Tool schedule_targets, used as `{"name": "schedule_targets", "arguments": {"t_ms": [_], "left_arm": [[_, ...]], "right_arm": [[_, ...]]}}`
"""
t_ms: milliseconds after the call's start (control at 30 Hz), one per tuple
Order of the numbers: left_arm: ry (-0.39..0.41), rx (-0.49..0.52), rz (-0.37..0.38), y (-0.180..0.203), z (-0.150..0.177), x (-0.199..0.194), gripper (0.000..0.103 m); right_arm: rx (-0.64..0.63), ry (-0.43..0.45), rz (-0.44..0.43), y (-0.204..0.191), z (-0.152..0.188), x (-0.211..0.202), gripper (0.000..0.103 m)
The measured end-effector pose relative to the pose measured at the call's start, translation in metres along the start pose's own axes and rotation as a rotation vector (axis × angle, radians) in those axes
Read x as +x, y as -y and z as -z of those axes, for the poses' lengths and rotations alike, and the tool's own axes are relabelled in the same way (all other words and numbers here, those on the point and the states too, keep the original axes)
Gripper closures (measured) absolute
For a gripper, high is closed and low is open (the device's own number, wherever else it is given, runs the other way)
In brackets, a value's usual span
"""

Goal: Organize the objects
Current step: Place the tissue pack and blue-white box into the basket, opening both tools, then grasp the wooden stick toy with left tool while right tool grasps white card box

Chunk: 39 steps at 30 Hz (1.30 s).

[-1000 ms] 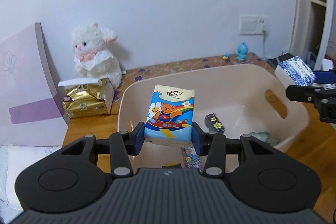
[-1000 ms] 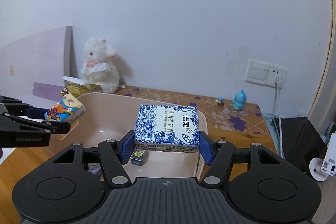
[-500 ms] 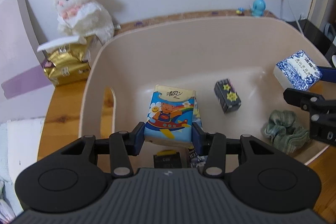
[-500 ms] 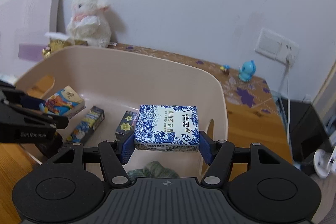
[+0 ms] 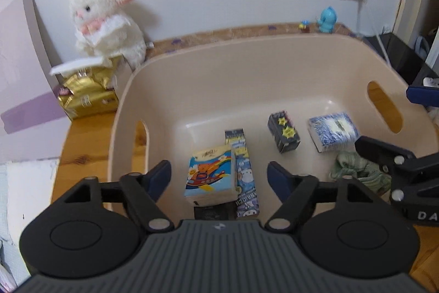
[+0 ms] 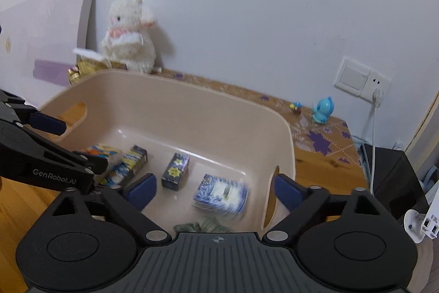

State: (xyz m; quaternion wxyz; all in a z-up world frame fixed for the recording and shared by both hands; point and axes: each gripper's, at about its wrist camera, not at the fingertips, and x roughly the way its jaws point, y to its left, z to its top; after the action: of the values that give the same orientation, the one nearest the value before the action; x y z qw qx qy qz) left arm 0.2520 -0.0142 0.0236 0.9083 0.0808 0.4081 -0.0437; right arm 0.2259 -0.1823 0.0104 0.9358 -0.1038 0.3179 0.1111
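Observation:
A beige plastic basket (image 5: 208, 78) stands on the wooden table; it also shows in the right wrist view (image 6: 192, 111). My left gripper (image 5: 219, 176) is open above its near left part, over a cartoon bear tissue pack (image 5: 210, 173) lying inside. My right gripper (image 6: 215, 190) is open above the near right part, over a blurred blue-and-white tissue pack (image 6: 221, 194), which also shows in the left wrist view (image 5: 332, 131). In the basket also lie a dark box with yellow stars (image 5: 284, 134), a long blue cartoon box (image 5: 242, 172) and a green scrunchie (image 5: 356, 172).
A white plush lamb (image 5: 105, 21) and a gold foil pack (image 5: 87, 95) stand behind the basket at the left, next to a pink board (image 5: 19, 73). A blue toy figure (image 5: 325, 23) stands by the wall. A black box (image 6: 392, 177) sits at the right.
Both grippers have opened and let go of their tissue packs, which dropped into the basket. Both grippers have tilted down over the basket.

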Motion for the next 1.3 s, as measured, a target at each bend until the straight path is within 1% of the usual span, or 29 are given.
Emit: {"name": "schedule_targets", "arguments": {"t_ms": [33,67,167,367,533,633,733,867,1033,1133,1300], "left_arm": [[0.01,0.002,-0.001,0.0,0.0,-0.005,0.022],[0.019,0.005,-0.004,-0.001,0.0,-0.01,0.02],[0.046,0.013,-0.02,-0.002,0.004,-0.025,0.015],[0.069,0.011,-0.03,-0.006,0.021,-0.047,0.014],[0.116,-0.039,-0.054,-0.018,0.037,-0.065,0.013],[0.101,-0.077,-0.034,-0.028,0.043,-0.07,0.013],[0.089,-0.085,-0.027,-0.035,0.054,-0.072,0.013],[0.064,-0.085,-0.027,-0.045,0.072,-0.067,0.013],[-0.001,-0.097,-0.011,-0.058,0.091,-0.045,0.013],[-0.026,-0.078,0.011,-0.06,0.103,-0.029,0.013],[-0.031,-0.057,0.072,-0.056,0.113,-0.009,0.013]], "right_arm": [[0.006,0.012,-0.005,0.001,0.0,-0.006,0.001],[0.011,0.025,-0.01,0.001,-0.001,-0.012,0.0],[0.005,0.044,-0.012,0.001,0.0,-0.027,0.0],[-0.001,0.06,-0.021,-0.002,0.011,-0.052,0.0],[0.01,0.039,-0.043,-0.008,0.027,-0.06,0.0],[0.009,0.02,-0.049,-0.013,0.037,-0.059,0.0],[0.017,-0.001,-0.065,-0.016,0.048,-0.056,0.0],[0.022,-0.038,-0.076,-0.022,0.061,-0.046,0.0],[0.037,-0.095,-0.09,-0.03,0.077,-0.027,0.0],[0.049,-0.131,-0.096,-0.033,0.086,-0.013,0.0],[0.078,-0.194,-0.103,-0.039,0.1,0.011,0.0]]}}
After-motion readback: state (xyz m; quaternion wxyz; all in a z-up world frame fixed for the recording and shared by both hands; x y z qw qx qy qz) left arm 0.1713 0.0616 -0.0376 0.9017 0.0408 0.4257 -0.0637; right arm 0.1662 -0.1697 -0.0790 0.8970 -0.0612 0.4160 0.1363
